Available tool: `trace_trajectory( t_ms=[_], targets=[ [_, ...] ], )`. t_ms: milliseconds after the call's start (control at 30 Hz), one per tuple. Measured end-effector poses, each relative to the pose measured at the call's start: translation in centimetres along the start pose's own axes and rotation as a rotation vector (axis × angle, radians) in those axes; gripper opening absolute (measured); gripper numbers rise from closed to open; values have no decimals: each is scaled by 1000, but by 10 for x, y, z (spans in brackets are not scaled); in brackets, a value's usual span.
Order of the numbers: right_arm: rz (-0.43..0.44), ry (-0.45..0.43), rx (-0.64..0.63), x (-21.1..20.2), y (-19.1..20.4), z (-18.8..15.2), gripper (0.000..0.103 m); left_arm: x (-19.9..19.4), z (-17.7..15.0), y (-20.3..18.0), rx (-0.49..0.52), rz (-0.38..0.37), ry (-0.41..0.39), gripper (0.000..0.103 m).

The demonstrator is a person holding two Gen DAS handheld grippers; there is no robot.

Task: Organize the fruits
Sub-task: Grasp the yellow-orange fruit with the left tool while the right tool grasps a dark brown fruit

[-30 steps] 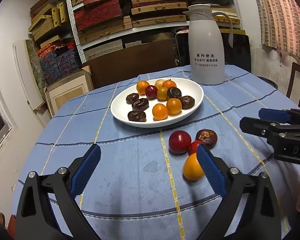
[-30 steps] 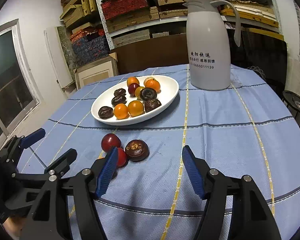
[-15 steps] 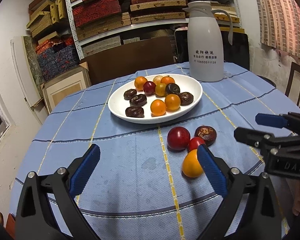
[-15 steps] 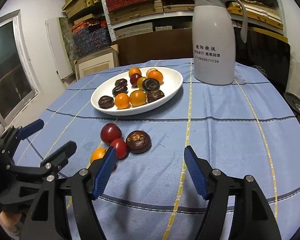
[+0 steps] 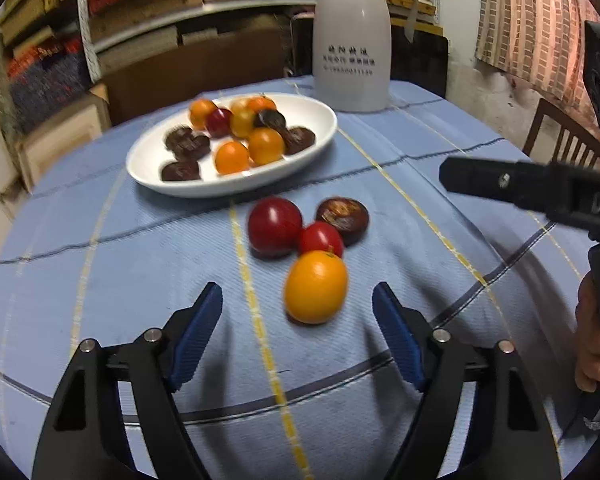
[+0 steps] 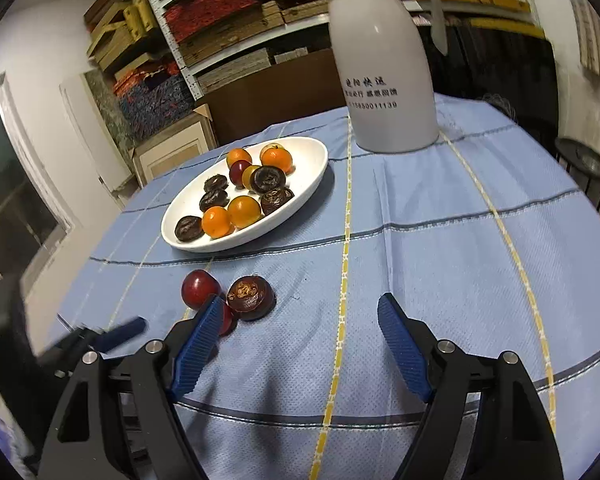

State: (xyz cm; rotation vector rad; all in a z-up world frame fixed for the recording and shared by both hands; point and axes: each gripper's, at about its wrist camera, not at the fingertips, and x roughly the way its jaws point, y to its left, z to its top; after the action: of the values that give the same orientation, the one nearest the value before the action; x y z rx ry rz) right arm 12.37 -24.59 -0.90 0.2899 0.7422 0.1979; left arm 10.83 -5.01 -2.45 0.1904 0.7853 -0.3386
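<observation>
Four loose fruits are clustered near the plate. The orange fruit, nearest, is framed by the wide-open, empty left gripper. Smooth and round, it is best pinched gently across its middle.

Behind your table, which carries a blue cloth crossed by yellow and dark stripes, a white metal shelving unit runs along the back wall, packed with flat boxes in red, tan and yellow. A dark brown board leans below the shelves. To your left you have a white wall, a framed pale panel standing on the floor, and a window that reads dark. To your right: a patterned curtain, a wooden chair back, and a round dark object low by the wall, possibly a stool. Lighting is indoor and even.
</observation>
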Motion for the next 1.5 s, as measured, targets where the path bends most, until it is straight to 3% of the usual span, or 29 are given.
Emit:
trace_trajectory(
  t_ms=[167,333,467,600,767,833,1233,1300,1333,1500],
  targets=[
    [4,12,15,2,-2,0,80,16,3,-6,-10,-62,40,62],
    [-7,12,-11,3,2,-3,80,27,5,-2,-44,-104,73,36],
    [-13,23,-48,10,7,-6,80,19,4,11,-76,-99,60,36],
    [-46,49,-156,23,24,-15,79,1,5,29,-117,-23,9,36],
    [-88,78,-216,39,33,-17,59,4,4,50,-186,-5,26,36],
    [-100,91,-224,45,34,-16,59,6,4,53,-193,-3,35,36],
    [-42,181,-266,88,54,-1,57,23,1,48,-166,3,85,36],
    [-26,178,-261,90,54,1,52,23,1,46,-156,9,84,36],
    [-12,179,-260,89,54,1,42,24,1,46,-153,11,85,36],
    [3,180,-265,79,53,-6,40,25,1,46,-151,-3,84,36]
  ],
)
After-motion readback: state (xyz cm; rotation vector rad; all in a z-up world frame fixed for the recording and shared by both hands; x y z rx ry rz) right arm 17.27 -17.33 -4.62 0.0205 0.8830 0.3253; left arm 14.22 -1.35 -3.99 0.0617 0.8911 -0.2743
